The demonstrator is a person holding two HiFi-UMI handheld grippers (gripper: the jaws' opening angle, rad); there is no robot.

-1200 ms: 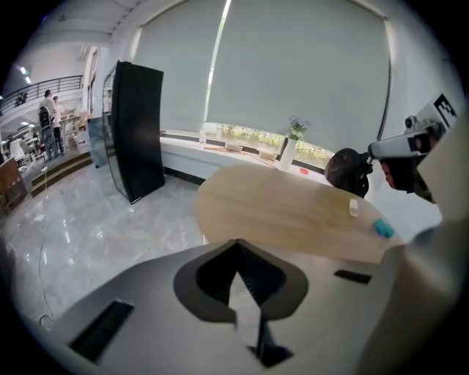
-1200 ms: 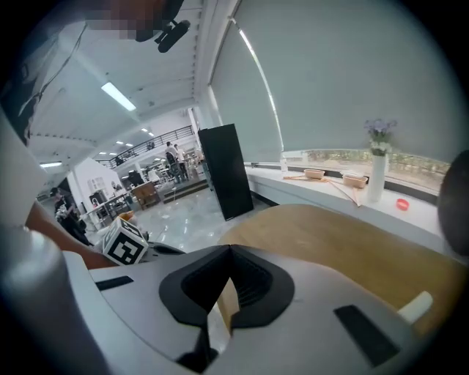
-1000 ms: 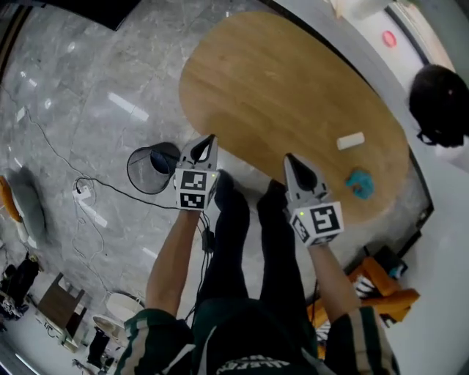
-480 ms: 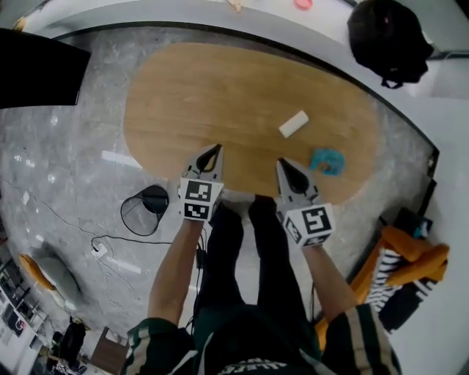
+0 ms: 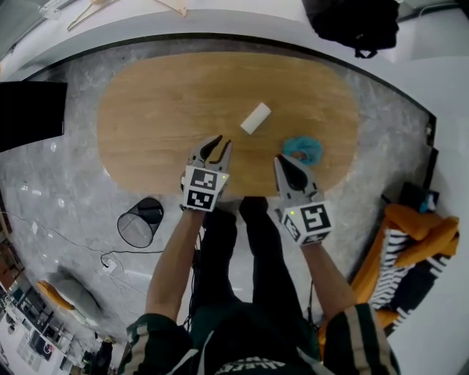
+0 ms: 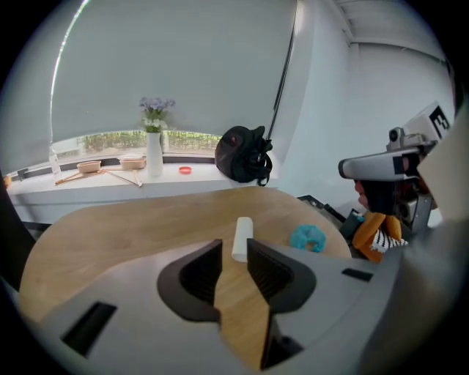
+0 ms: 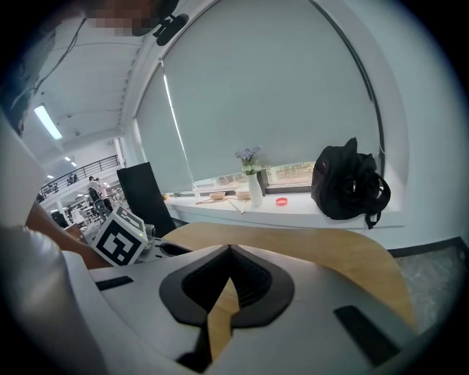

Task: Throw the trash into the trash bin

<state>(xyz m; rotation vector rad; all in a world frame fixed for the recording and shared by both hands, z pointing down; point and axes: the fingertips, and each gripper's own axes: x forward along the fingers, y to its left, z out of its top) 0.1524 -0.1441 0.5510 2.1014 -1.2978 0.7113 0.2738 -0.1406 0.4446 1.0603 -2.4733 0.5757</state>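
Observation:
On the oval wooden table (image 5: 161, 110) lie a white roll-shaped scrap (image 5: 256, 118) and a crumpled blue scrap (image 5: 303, 149). My left gripper (image 5: 216, 146) hovers over the table's near edge, just short of the white scrap (image 6: 241, 238). Its jaws are opening, with nothing between them. The blue scrap (image 6: 308, 237) lies to its right. My right gripper (image 5: 282, 162) hangs shut and empty, close beside the blue scrap. In the right gripper view its jaws (image 7: 229, 249) meet over the tabletop. The black mesh trash bin (image 5: 141, 222) stands on the floor at my left.
A black backpack (image 5: 352, 22) sits on the white window ledge behind the table, with a vase of flowers (image 6: 153, 150) further along. Orange and striped cloth (image 5: 418, 242) lies at the right. A dark panel (image 5: 29, 110) and cables (image 5: 110, 256) are at the left.
Both grippers have swung from beside the bin to the table's near edge, toward the two scraps. The left jaws, shut before, now stand apart.

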